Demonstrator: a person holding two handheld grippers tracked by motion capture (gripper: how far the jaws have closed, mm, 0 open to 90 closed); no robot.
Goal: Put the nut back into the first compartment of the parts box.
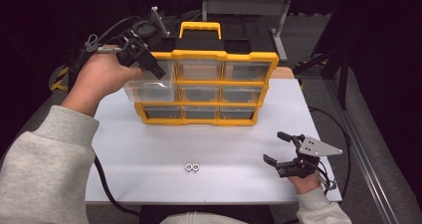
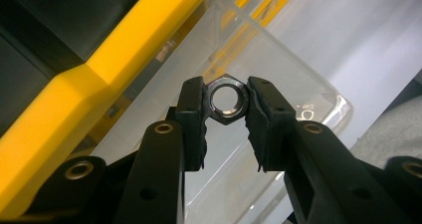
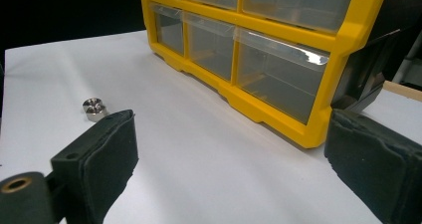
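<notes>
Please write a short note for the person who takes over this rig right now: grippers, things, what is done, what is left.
Left gripper: shut on a grey metal hex nut, held over the pulled-out clear plastic drawer of the yellow-framed organizer.
Right gripper: open, holding nothing, low over the white table.
Done: drawer open, one nut picked up.
Left: release the nut into the drawer; two silver nuts lie on the table; likely close the drawer afterwards.

Both forearms wear light grey knit sleeves with ribbed cuffs. The left hand-held gripper (image 1: 149, 62) is black, with brass-ringed screw holes along its arms, dark padded jaw faces and a black cable. The right hand-held gripper (image 1: 277, 148), nearer the surface's (image 1: 149, 154) front edge, carries a grey three-cornered plate.
</notes>
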